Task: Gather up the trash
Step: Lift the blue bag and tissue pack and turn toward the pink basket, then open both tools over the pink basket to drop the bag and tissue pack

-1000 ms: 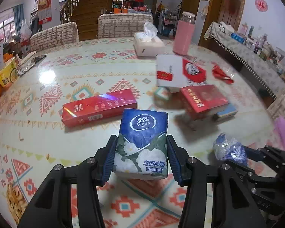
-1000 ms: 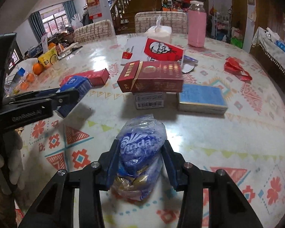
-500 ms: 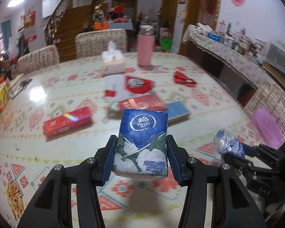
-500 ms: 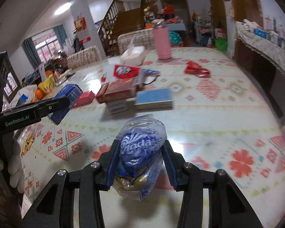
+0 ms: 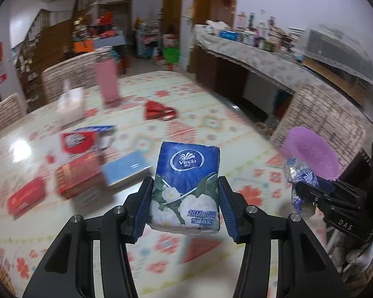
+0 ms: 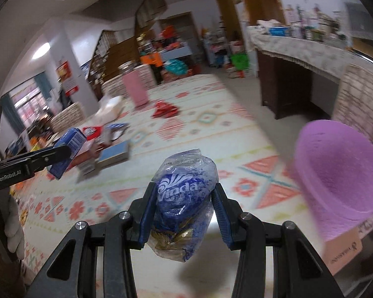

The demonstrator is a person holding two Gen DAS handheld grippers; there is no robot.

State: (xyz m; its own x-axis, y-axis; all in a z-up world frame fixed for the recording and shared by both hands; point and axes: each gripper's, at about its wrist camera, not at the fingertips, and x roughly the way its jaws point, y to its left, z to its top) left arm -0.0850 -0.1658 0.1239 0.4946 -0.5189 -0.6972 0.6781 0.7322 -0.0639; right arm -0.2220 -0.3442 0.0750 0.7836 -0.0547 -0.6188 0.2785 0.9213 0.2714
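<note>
My left gripper (image 5: 185, 198) is shut on a blue Vinda tissue pack (image 5: 186, 183) with white flowers, held above the patterned table (image 5: 211, 124). My right gripper (image 6: 182, 206) is shut on a crumpled blue Vinda plastic wrapper (image 6: 184, 198). That wrapper (image 5: 298, 173) and the right gripper (image 5: 318, 188) also show at the right of the left wrist view. The left gripper (image 6: 49, 154) with its pack (image 6: 68, 146) shows at the left of the right wrist view. A purple round bin (image 6: 340, 181) stands just right of the table's edge, close to the right gripper.
On the table lie red boxes (image 5: 77, 173), a blue flat box (image 5: 126, 168), a red-and-white paper bag (image 5: 77, 141), a crumpled red wrapper (image 5: 159, 110), a tissue box (image 5: 70, 105) and a pink bottle (image 5: 107, 79). Chairs (image 5: 318, 124) and a cluttered sideboard (image 5: 261, 54) stand beyond.
Both grippers have swung to the right across the table, each keeping its load. The purple bin has come into close view at the right; the boxes have slid to the left.
</note>
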